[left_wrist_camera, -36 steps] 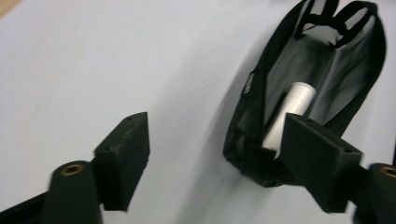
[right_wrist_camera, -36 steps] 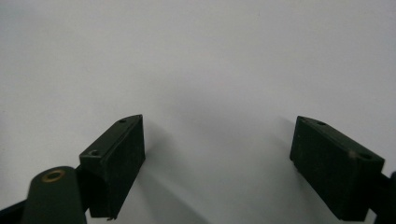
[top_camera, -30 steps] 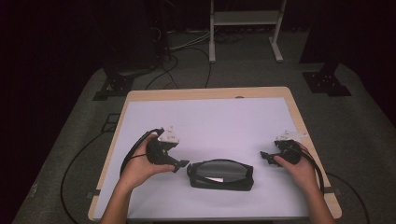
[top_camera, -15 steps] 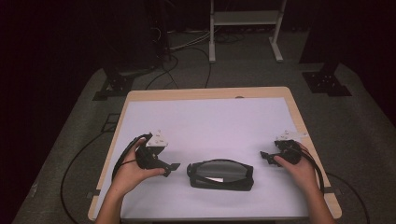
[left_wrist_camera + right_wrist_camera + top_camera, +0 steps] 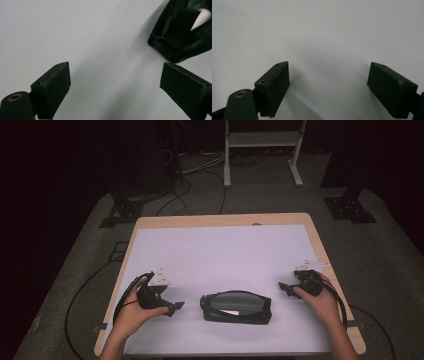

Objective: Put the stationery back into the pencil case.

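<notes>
- The left hand-held gripper (image 5: 172,306), black with a grey three-cornered plate on top, rests low over the white table covering (image 5: 220,255) near the front left. Its jaws stand wide apart with nothing between them, as its own view shows.
- The right hand-held gripper (image 5: 283,287), of the same make, sits near the front right edge of the table. Its jaws are also spread wide and empty, with bare white surface between them in its own view.
- Between the two grippers, at the front middle of the table and touching neither, lies a black soft-sided pouch with a clear plastic window (image 5: 236,307). It lies flat with its long side running left to right.
- In the left gripper view, one end of the pouch (image 5: 180,32) appears at the upper right, just beyond the right-hand jaw. The fabric there is creased and glossy, and something pale shows through the window.
- The pouch looks light and limp, likely to sag or fold when lifted by one end.
- The window film may be slippery; the fabric end or seam seems the safer hold.
- One gripper at each short end would probably keep it level.
</notes>
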Action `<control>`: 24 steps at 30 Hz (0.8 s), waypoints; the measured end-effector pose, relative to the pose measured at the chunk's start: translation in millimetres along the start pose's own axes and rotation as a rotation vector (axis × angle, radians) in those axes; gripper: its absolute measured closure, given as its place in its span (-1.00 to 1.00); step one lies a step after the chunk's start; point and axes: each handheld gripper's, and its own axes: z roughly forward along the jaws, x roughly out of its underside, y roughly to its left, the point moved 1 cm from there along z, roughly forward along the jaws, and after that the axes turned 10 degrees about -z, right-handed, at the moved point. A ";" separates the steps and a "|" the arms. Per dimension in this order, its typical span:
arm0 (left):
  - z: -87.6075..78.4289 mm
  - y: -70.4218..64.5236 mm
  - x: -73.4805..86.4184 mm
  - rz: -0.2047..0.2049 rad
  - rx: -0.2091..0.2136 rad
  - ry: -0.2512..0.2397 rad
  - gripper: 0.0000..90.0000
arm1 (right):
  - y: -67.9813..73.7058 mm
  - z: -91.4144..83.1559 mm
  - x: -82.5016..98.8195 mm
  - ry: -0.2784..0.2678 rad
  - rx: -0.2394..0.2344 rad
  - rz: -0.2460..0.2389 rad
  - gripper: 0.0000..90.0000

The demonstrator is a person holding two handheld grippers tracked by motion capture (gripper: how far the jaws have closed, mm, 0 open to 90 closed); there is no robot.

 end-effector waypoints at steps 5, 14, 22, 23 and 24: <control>1.9 4.7 11.4 -0.024 -0.014 -0.005 -0.80 | 0.0 0.0 0.0 0.000 0.000 -0.001 -0.63; 5.5 17.4 40.8 -0.080 -0.036 0.008 -0.80 | 0.1 0.0 -0.1 0.000 0.000 0.001 -0.63; 10.4 34.1 53.0 -0.127 -0.073 0.007 -0.80 | 0.1 0.0 -0.1 0.000 0.000 0.001 -0.63; 11.0 35.7 54.3 -0.136 -0.079 0.000 -0.80 | 0.1 0.0 -0.1 0.000 0.000 0.001 -0.63; 11.5 37.1 55.4 -0.141 -0.083 -0.005 -0.80 | 0.1 0.0 -0.1 0.000 0.000 0.001 -0.63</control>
